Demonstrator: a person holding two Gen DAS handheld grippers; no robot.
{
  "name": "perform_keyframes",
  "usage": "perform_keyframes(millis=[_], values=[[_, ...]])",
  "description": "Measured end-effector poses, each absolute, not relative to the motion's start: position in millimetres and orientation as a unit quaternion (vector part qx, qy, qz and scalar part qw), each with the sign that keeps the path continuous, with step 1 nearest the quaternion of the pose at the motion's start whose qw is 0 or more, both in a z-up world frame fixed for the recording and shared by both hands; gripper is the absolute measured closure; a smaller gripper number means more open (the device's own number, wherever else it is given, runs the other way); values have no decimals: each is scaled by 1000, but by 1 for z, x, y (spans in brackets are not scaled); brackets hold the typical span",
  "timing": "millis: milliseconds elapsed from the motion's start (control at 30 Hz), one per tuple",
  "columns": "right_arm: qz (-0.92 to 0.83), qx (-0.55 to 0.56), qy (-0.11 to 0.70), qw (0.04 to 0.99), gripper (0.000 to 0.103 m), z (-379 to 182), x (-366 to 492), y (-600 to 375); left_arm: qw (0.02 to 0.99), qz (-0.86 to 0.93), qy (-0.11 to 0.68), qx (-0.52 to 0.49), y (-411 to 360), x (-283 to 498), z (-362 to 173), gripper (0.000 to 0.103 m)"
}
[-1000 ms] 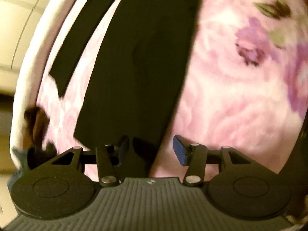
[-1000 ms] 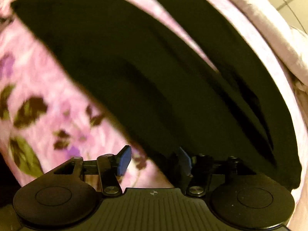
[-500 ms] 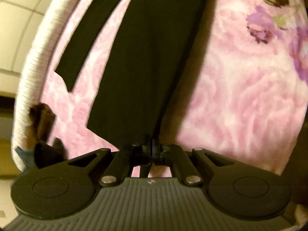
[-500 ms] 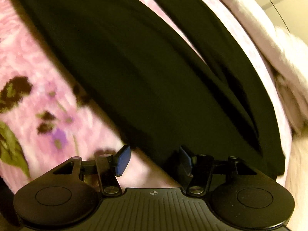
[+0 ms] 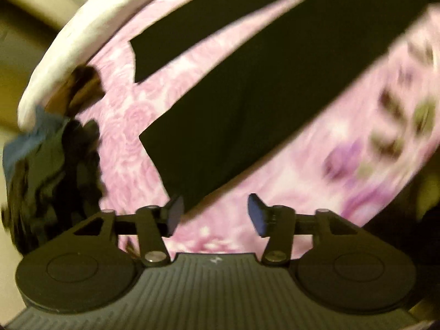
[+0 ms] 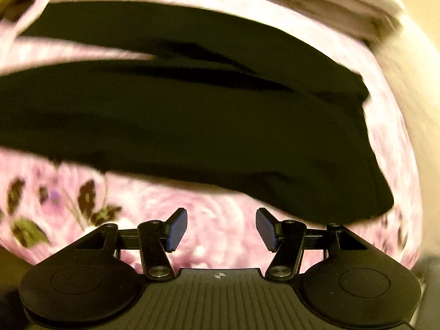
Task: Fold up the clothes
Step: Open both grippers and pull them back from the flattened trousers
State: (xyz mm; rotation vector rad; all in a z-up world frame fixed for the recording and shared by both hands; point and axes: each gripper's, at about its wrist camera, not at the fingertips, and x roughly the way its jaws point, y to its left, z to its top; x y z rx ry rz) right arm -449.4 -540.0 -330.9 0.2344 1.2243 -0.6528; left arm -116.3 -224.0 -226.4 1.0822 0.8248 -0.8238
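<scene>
On a bed covered by a pink, rose-patterned plush blanket [image 5: 132,115], a long black garment of thin cloth [image 5: 247,104] lies spread flat; it looks like trousers or leggings, with two legs that part into a narrow strip [image 5: 209,35] and a broader panel. Seen from the left wrist, its long axis runs on a diagonal from a squared hem end low and centre up toward the top right, where it leaves view. Seen from the right wrist, the same garment [image 6: 192,115] stretches side to side, ending in a rounded, bunched end at the right. The left gripper [image 5: 214,214] hangs above the hem corner with its jaws opening and nothing between its blue pads. The right gripper [image 6: 221,228] hovers over bare blanket just short of the bunched end, jaws apart and empty. Both views are blurred by movement. A heap of dark and blue clothes [image 5: 46,151] sits at the blanket's left edge. By my judgement the garment is laid out and a fold is yet to come; the next move calls for each gripper to pinch an end or edge and carry it across.
</scene>
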Motion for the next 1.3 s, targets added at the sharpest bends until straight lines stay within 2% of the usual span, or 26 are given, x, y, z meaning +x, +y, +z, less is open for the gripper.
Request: perform_keyframes(millis=[100, 200, 233, 433, 500, 633, 1033, 1300], values=[[-317, 168, 533, 767, 43, -300, -470, -563, 728, -362, 390, 433, -249, -147, -200, 50], [-326, 202, 510, 770, 43, -270, -495, -579, 756, -355, 394, 384, -272, -178, -173, 29], [-329, 206, 505, 771, 43, -262, -503, -584, 765, -351, 395, 369, -278, -188, -164, 26], [-349, 206, 490, 772, 41, -216, -551, -590, 800, -331, 411, 287, -296, -229, -122, 26], [-358, 209, 481, 772, 35, -201, -567, -588, 805, -326, 411, 278, -297, -238, -114, 26], [-369, 217, 465, 775, 31, -179, -593, -582, 811, -325, 398, 281, -299, -245, -105, 26], [-361, 210, 455, 786, 28, -171, -613, -564, 813, -356, 351, 299, -315, -274, -92, 26], [-344, 192, 462, 794, 27, -173, -599, -550, 814, -343, 348, 312, -296, -270, -95, 26]])
